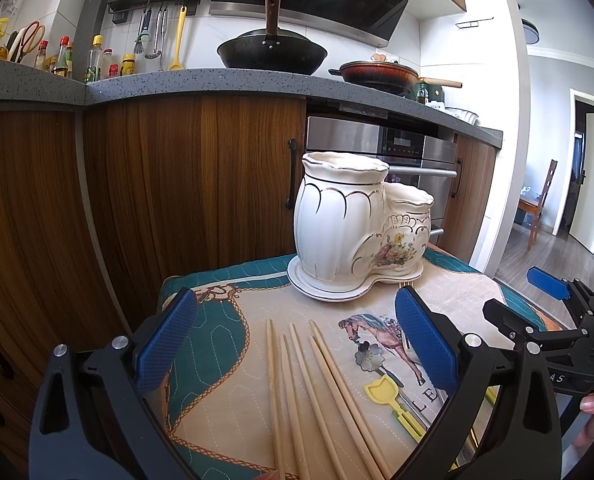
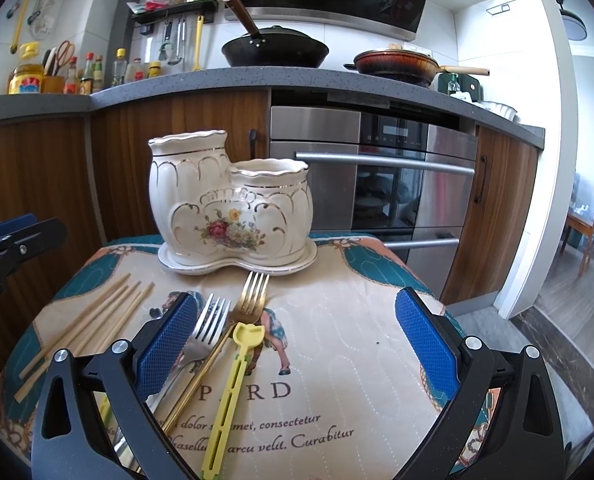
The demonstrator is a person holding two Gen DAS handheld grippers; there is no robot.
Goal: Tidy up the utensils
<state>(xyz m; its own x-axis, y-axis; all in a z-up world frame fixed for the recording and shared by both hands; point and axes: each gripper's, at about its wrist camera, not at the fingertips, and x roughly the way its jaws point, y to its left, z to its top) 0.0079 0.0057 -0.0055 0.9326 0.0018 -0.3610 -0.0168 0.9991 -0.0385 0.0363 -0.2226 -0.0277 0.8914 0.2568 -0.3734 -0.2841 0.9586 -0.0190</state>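
A white ceramic two-pot utensil holder (image 1: 357, 232) (image 2: 229, 204) with gold trim and flowers stands on its saucer at the far side of a printed cloth mat. Both pots look empty. Several wooden chopsticks (image 1: 317, 392) (image 2: 93, 320) lie on the mat between my left gripper's open fingers. My left gripper (image 1: 297, 344) is open and empty above them. A silver fork (image 2: 205, 332), a gold fork (image 2: 249, 296) and a yellow cat-shaped pick (image 2: 233, 380) (image 1: 389, 396) lie near my right gripper's left finger. My right gripper (image 2: 297, 344) is open and empty.
The mat (image 2: 357, 340) covers a small table in front of wooden kitchen cabinets (image 1: 157, 184) and a steel oven (image 2: 377, 184). A wok (image 1: 273, 52) and pan sit on the counter above. The right gripper shows at the right edge of the left wrist view (image 1: 549, 292).
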